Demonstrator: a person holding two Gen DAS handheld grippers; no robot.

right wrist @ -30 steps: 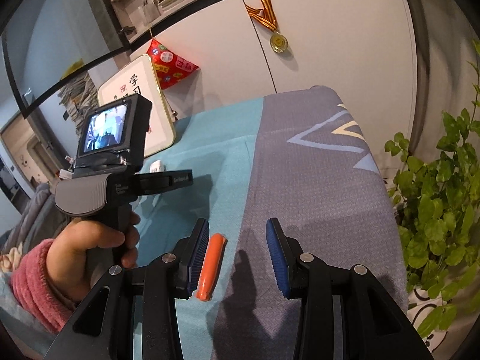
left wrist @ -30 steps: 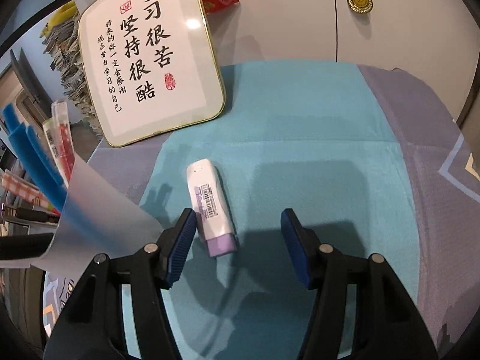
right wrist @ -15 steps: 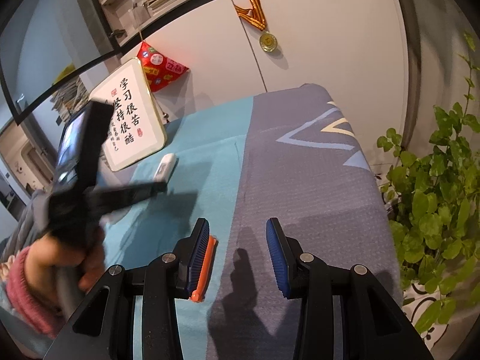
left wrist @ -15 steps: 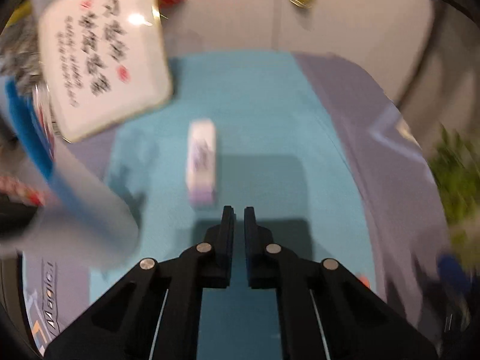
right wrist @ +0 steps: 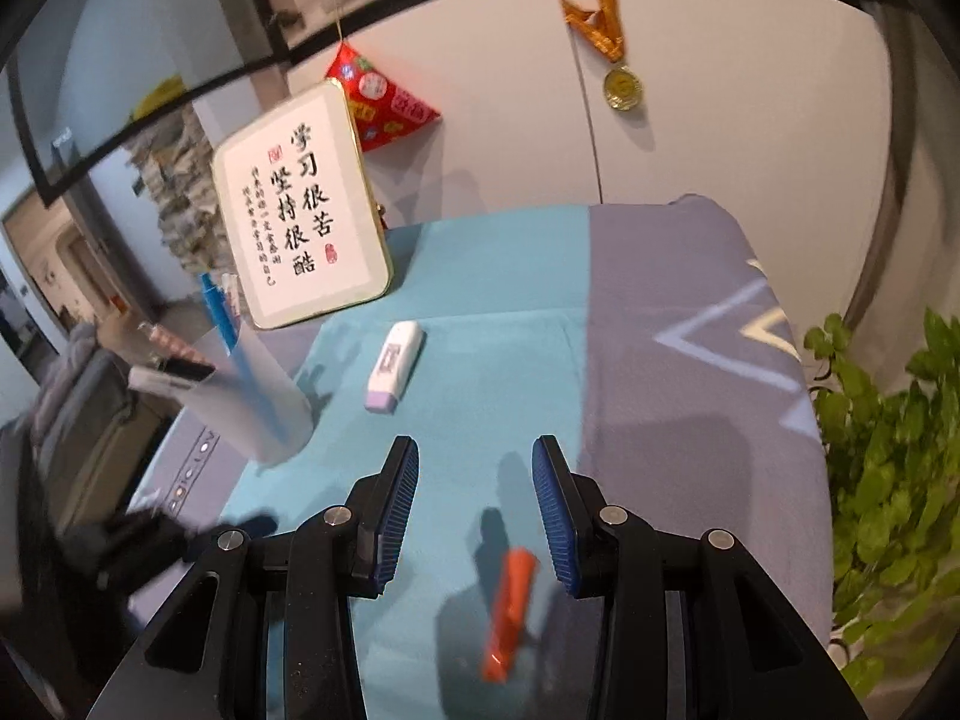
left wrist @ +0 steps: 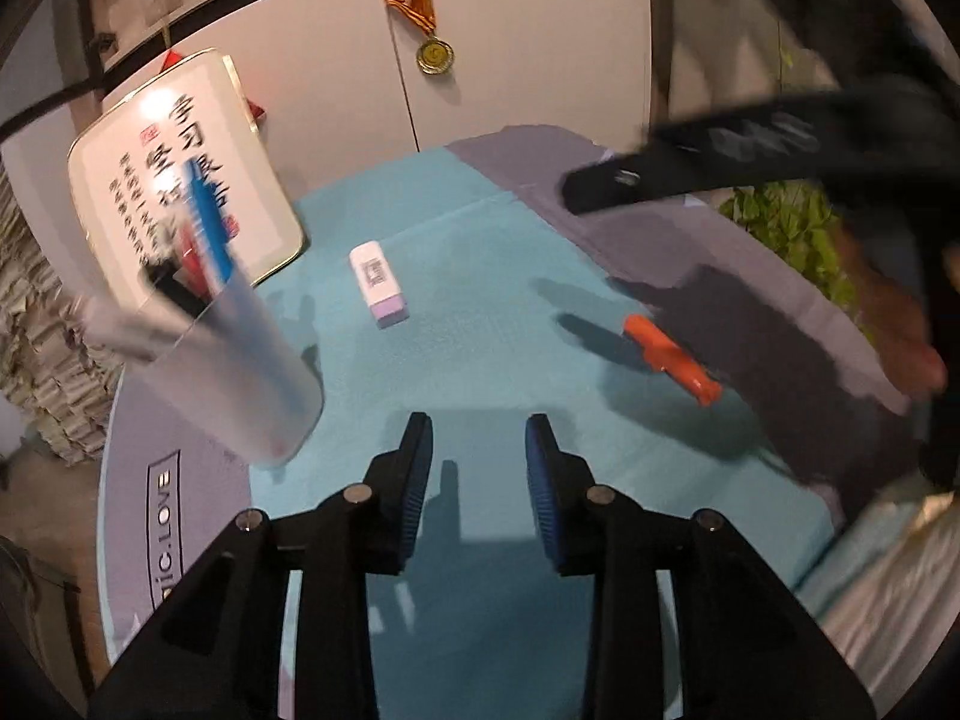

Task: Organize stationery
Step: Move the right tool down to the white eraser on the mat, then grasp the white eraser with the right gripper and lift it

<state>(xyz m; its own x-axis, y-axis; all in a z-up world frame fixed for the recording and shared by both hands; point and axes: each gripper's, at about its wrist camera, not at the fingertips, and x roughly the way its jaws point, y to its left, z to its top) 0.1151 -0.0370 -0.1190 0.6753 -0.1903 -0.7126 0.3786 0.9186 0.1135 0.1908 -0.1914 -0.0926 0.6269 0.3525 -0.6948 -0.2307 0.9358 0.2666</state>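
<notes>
A white eraser with a purple end [left wrist: 379, 283] lies on the teal cloth; it also shows in the right wrist view [right wrist: 395, 366]. An orange pen-like item [left wrist: 671, 358] lies to its right; in the right wrist view it [right wrist: 509, 613] lies below and between my fingers. A translucent pen cup [left wrist: 222, 360] with blue and red pens stands at the left, also in the right wrist view [right wrist: 252, 402]. My left gripper [left wrist: 479, 462] is open and empty, above the cloth. My right gripper [right wrist: 474, 483] is open and empty above the orange item.
A framed calligraphy board [right wrist: 300, 210] leans at the table's back left. A medal [left wrist: 435, 54] hangs on the white cabinet behind. A leafy plant [right wrist: 888, 462] stands off the table's right edge. Paper stacks [left wrist: 36, 330] stand at the far left.
My left gripper shut, then opened and pulled back and up from the eraser. My right gripper rose and drew back; the orange item now lies lower between its fingers.
</notes>
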